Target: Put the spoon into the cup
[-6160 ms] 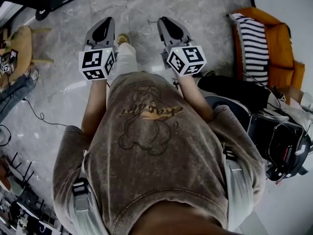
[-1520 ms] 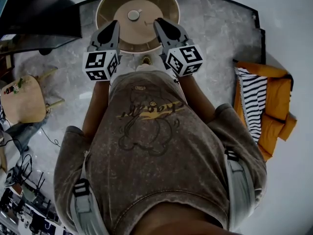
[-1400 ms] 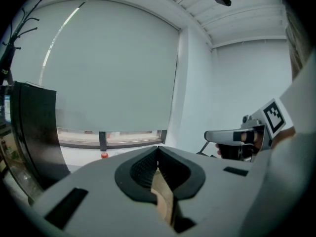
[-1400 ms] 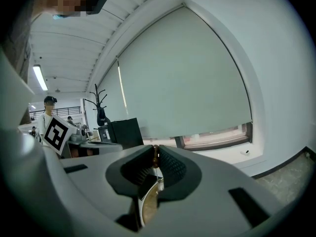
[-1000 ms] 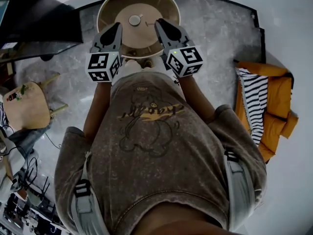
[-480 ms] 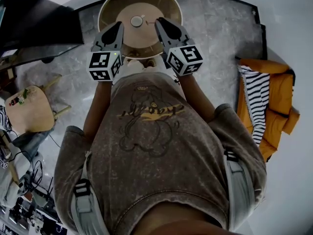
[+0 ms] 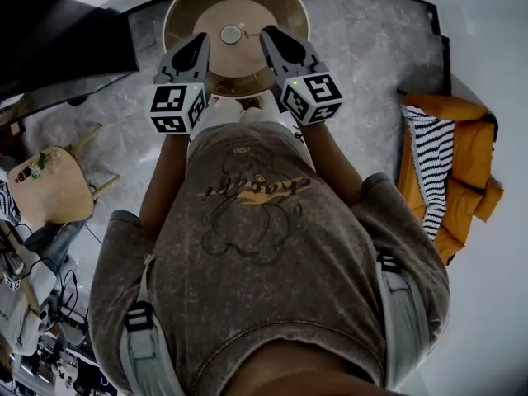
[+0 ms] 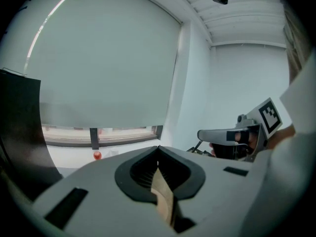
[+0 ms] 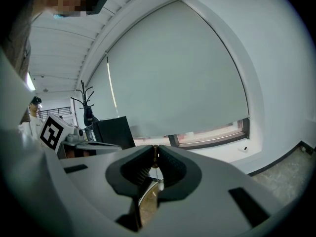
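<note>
standing nearest, a person in a brown shirt (image 7: 247,221) holds both tools forward. the left gripper (image 7: 197,41) has its jaws together, empty. the right gripper (image 7: 271,34) shows only a slit between its tips. just beyond them, a white cup (image 7: 231,34) sits mid round table (image 7: 290,8). the spoon is too small to make out.

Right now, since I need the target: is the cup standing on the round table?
Yes, the head view shows the white cup resting near the middle of the round table.
</note>
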`<state>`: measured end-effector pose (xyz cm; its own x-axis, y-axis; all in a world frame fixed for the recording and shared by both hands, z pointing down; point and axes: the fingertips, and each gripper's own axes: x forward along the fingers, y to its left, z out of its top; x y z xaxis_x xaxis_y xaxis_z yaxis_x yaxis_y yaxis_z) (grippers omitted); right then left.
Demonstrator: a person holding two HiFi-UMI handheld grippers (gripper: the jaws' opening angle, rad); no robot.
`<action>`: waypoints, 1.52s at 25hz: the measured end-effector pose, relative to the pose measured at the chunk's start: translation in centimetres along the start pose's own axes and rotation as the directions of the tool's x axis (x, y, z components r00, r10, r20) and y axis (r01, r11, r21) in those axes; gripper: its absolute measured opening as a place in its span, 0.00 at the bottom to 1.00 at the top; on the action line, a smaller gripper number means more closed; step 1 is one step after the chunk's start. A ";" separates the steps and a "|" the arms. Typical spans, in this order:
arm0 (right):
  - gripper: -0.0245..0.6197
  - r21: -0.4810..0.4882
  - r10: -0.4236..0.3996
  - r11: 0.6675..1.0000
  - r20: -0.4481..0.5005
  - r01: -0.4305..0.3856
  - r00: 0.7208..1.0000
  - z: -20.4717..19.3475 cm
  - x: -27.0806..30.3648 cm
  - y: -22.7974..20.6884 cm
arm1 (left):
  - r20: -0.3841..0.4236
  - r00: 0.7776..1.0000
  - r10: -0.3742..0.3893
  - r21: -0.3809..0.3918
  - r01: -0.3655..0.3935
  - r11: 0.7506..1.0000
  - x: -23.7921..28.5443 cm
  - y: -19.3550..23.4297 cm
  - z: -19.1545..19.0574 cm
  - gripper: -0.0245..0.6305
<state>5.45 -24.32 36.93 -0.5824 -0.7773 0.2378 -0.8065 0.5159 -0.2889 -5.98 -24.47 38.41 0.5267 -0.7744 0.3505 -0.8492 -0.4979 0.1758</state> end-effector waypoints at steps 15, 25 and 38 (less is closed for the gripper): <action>0.12 0.003 -0.007 1.000 -0.035 0.008 0.999 -0.5 2.4 -1.8 | -0.033 0.999 -0.016 -0.024 0.016 1.000 3.0 1.3 -0.5 0.07; 0.12 0.009 0.000 1.000 -0.079 0.000 0.997 -2.2 3.9 -3.1 | -0.063 0.998 -0.025 -0.036 0.023 0.999 4.8 1.7 -1.7 0.07; 0.12 0.024 0.013 1.000 -0.126 -0.010 0.992 -6.4 8.6 -5.4 | -0.088 0.996 -0.021 -0.079 0.014 0.997 8.0 4.1 -5.5 0.07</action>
<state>4.09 -31.51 46.43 -0.6007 -0.7195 0.3486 -0.7982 0.5146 -0.3133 -5.43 -30.56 46.98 0.5388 -0.7264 0.4267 -0.8422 -0.4761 0.2531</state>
